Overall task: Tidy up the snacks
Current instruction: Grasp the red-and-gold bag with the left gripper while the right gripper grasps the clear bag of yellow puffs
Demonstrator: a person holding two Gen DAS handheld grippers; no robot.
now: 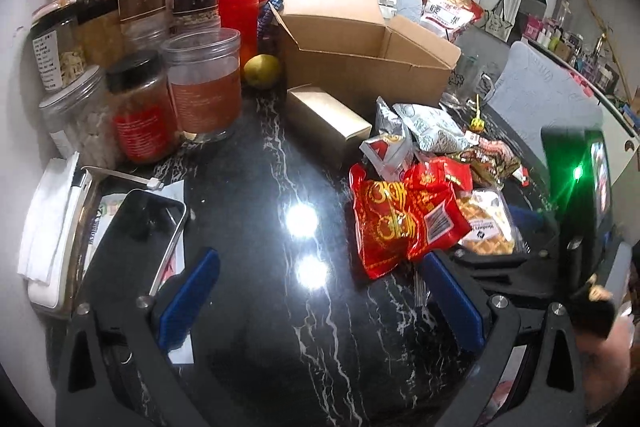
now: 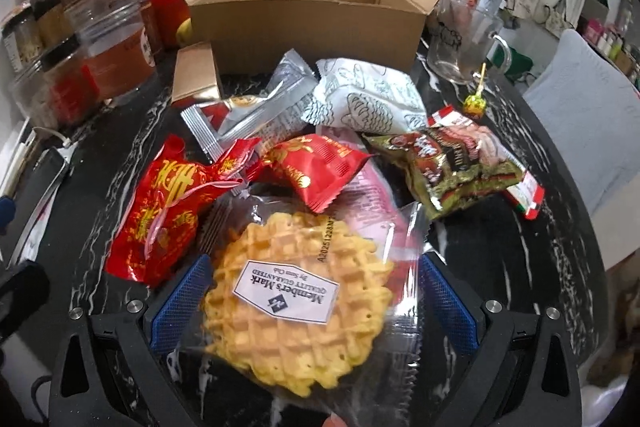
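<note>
Waffle packet framed between right fingers

Waffle packet [image 2: 296, 303] is seen lying between the widely spread blue fingers [image 2: 182, 303] of the right gripper [image 2: 312, 301]; a firm grip cannot be told. The snack pile [image 2: 320, 155] is heaped mid-worktop [image 1: 256, 163], before an open cardboard box [image 2: 308, 19]. The left gripper [image 1: 320, 301] is held wide open and empty over bare worktop, beside a red packet [image 1: 384, 223].

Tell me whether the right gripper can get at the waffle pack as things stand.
Probably yes: the right gripper is open, its fingers already either side of the waffle pack, which lies on top of the pile with nothing over it.
</note>
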